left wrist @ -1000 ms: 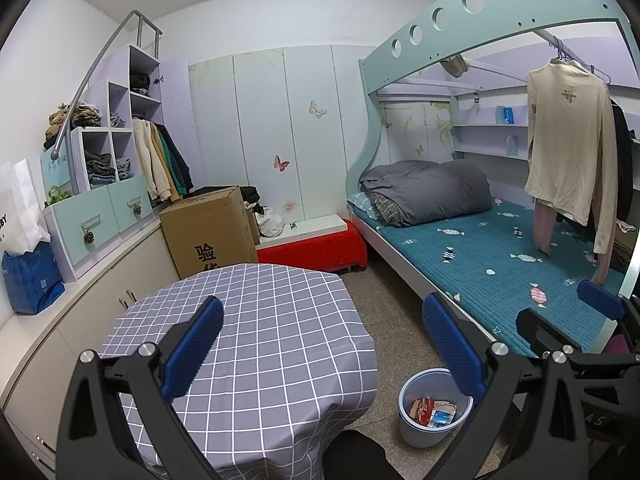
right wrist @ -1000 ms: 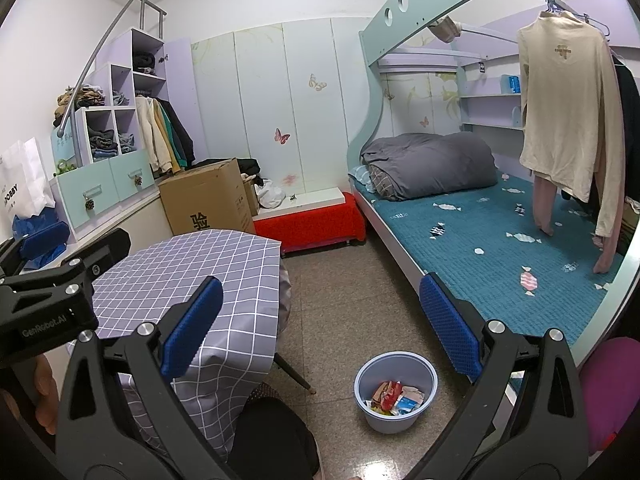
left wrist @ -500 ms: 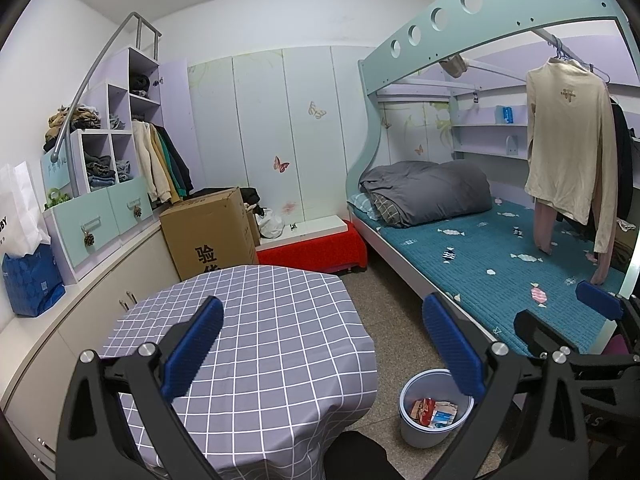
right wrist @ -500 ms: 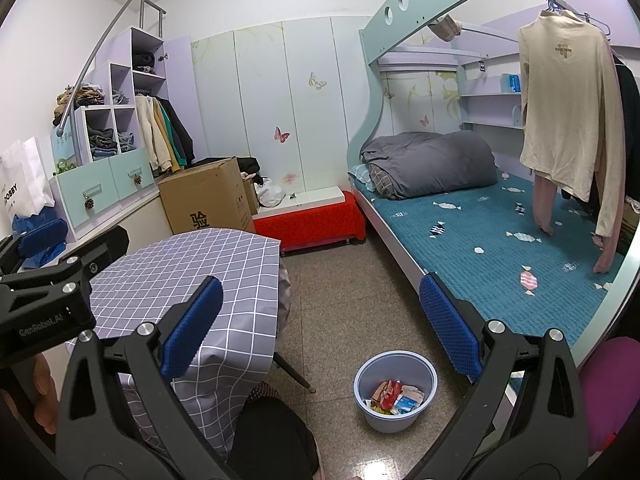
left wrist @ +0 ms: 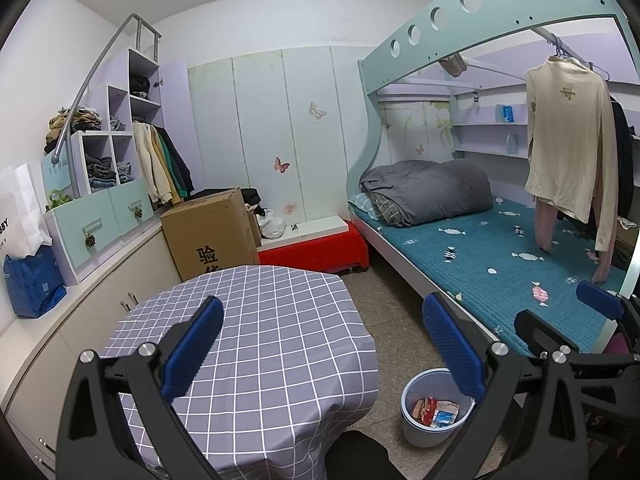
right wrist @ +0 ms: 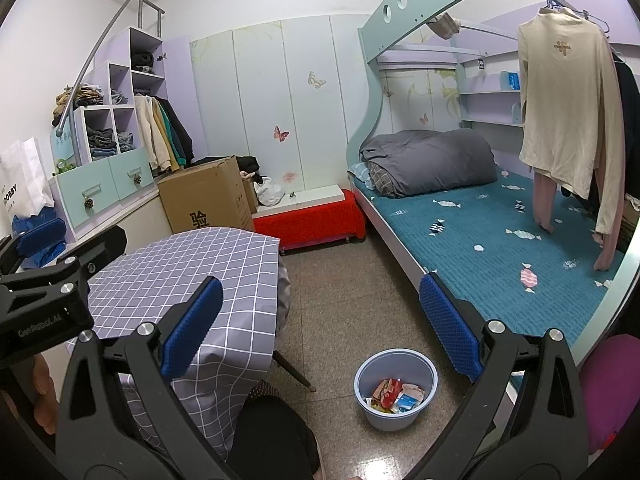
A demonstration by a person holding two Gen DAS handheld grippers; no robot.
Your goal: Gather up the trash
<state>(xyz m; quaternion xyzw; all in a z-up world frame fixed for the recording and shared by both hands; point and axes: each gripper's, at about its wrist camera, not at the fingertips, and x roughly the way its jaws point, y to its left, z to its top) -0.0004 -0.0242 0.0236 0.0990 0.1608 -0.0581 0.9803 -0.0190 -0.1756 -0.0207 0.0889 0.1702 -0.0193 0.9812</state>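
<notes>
Both grippers (left wrist: 320, 344) (right wrist: 320, 326) gape empty; checked tablecloth (left wrist: 256, 344) looks bare; bin (right wrist: 394, 368) on speckled floor (right wrist: 340, 280)

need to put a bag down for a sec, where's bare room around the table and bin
The checked tablecloth top is bare across its whole surface. The floor strip between table and bed frame, up to the red bench, is open. It gets crowded beside the blue bin, holding wrappers, and behind the table by the cardboard box.
</notes>
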